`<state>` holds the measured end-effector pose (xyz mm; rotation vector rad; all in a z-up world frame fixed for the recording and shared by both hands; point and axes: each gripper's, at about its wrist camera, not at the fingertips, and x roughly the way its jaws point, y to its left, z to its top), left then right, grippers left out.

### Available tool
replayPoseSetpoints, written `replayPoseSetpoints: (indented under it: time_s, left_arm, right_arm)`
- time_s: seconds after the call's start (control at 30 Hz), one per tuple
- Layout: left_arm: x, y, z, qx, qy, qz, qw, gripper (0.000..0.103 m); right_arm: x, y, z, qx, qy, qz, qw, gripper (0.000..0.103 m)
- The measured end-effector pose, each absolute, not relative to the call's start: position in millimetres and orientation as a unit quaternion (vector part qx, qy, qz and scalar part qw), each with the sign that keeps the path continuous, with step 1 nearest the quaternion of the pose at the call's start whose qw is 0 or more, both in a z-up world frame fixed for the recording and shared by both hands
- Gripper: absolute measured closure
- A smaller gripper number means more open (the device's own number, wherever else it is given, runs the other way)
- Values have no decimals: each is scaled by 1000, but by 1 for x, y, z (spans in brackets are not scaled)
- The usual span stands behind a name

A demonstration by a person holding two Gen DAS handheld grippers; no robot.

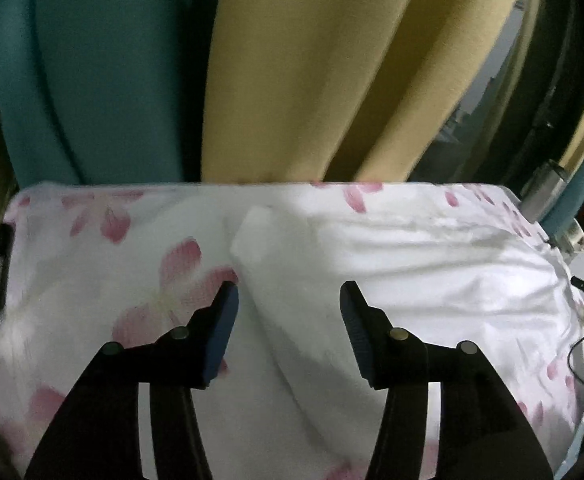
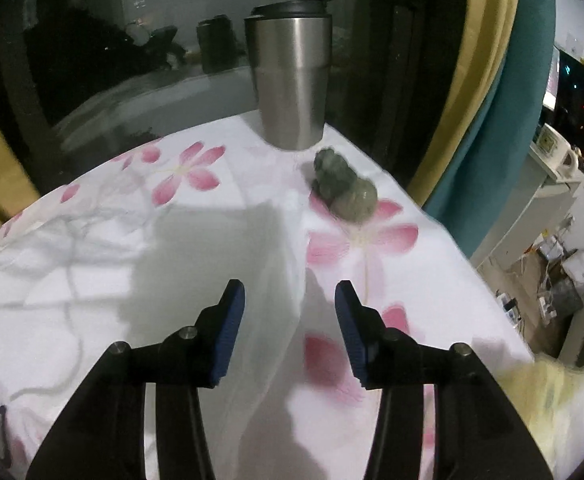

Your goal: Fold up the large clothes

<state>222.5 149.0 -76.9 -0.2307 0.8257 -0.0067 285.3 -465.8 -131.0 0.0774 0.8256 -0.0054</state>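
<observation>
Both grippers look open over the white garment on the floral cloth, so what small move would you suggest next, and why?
Probably lower the left gripper onto the white garment's folded edge and close. Both it and the right gripper stand open with nothing pinched, and the garment lies flat on the floral cloth, clear of the steel tumbler.

Two close downward wrist views, shared floral cloth (image 1: 92, 240)
</observation>
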Motion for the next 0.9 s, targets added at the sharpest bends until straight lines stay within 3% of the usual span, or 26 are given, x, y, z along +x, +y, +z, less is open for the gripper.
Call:
replayPoseSetpoints:
  time_s: [0.27,0.37,0.4,0.43,0.47,0.5,0.9]
  left_arm:
    - [184,123,-109,-117,448,-28,886,47]
    - [174,105,-112,-50,440,-34,896,48]
    - [173,101,-111,-39,441,-43,896,60]
    - [171,99,-111,-40,444,-62,893,101]
    - [172,97,-112,-43,448,-71,890,100]
    - [169,96,-111,-39,445,-69,892,100]
    - [128,107,-87,-69,415,-62,905,101]
  right_arm:
    - [229,-442,-158,101,434,60,893,56]
    - [214,-434,-164,91,409,66,906,56]
    - [212,-432,-164,84,402,63,909,57]
    - [212,-430,-164,75,402,60,911,76]
    - [212,-429,-164,75,406,67,909,95]
    - [212,-429,-164,78,406,70,908,97]
    - [170,-432,-148,47,396,59,915,98]
